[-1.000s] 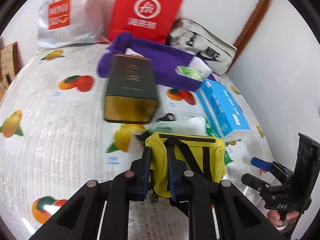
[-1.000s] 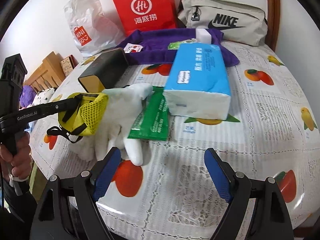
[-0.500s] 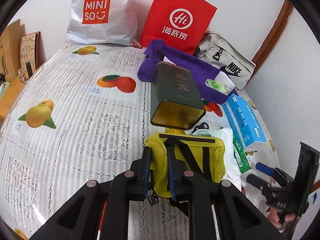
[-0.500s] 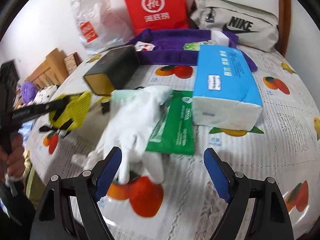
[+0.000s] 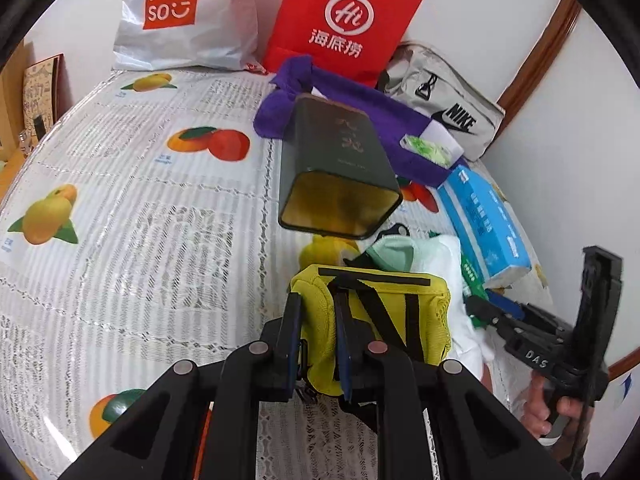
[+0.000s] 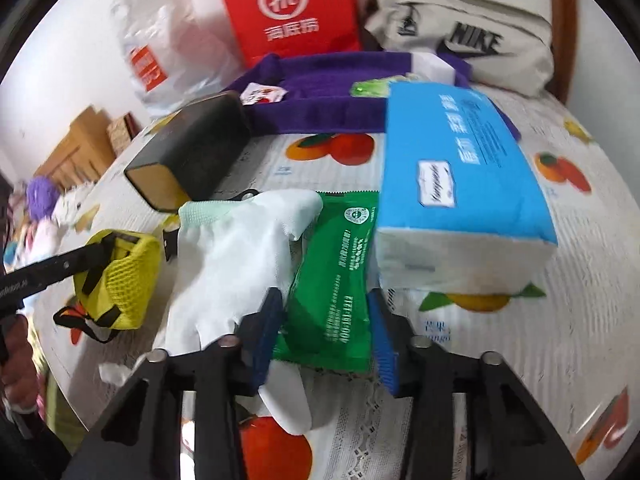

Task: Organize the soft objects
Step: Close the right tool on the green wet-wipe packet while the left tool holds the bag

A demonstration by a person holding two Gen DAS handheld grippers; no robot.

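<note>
My left gripper (image 5: 318, 340) is shut on a yellow mesh pouch (image 5: 372, 304) with black straps, held just above the fruit-print tablecloth (image 5: 140, 220). In the right wrist view the pouch (image 6: 120, 276) hangs at the left. My right gripper (image 6: 324, 332) is closing its jaws on a green wipes packet (image 6: 336, 280). The blue pads (image 6: 382, 340) touch the packet's two long sides. The packet lies partly over a white glove (image 6: 232, 264), and a blue tissue pack (image 6: 460, 168) rests just beyond it on the right.
A dark tin (image 5: 336, 168) lies on its side, its open end facing me. Behind it are a purple towel (image 5: 360, 112), a red paper bag (image 5: 344, 20), a white Miniso bag (image 5: 180, 12) and a grey Nike bag (image 5: 448, 104). A hand (image 5: 548, 412) grips the right tool.
My right gripper moved forward over the glove and narrowed its wide-open jaws around the green packet. My left gripper drifted a little with the pouch still clamped.
</note>
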